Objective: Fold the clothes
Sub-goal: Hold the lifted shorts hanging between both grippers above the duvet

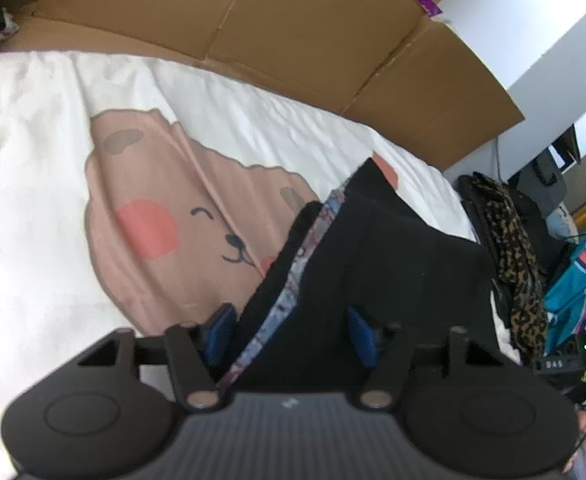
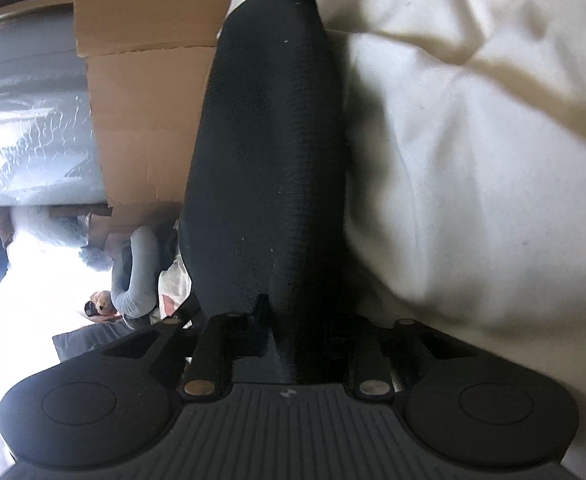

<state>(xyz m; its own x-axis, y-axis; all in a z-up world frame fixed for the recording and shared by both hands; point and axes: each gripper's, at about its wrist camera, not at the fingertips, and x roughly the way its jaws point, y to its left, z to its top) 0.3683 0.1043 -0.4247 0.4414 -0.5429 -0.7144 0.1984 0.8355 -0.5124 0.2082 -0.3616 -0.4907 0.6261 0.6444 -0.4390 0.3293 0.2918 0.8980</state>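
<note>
- The black knit garment with a patterned grey-blue inner band (image 1: 373, 248) lies on the white bed cover printed with a pink-brown bear face (image 1: 153, 208), backed by brown cardboard sheets (image 1: 293, 32).
- The left gripper (image 1: 291, 332) stands about half open, its blue-padded fingers (image 1: 363, 334) astride the garment's near edge; I cannot tell whether the pads press on it.
- The right gripper (image 2: 289, 332) is nearly closed, pinching the same black cloth, which runs lengthwise straight away from the fingers.
- Judgement: both hands are at the garment; the right has the firmer hold.
</note>
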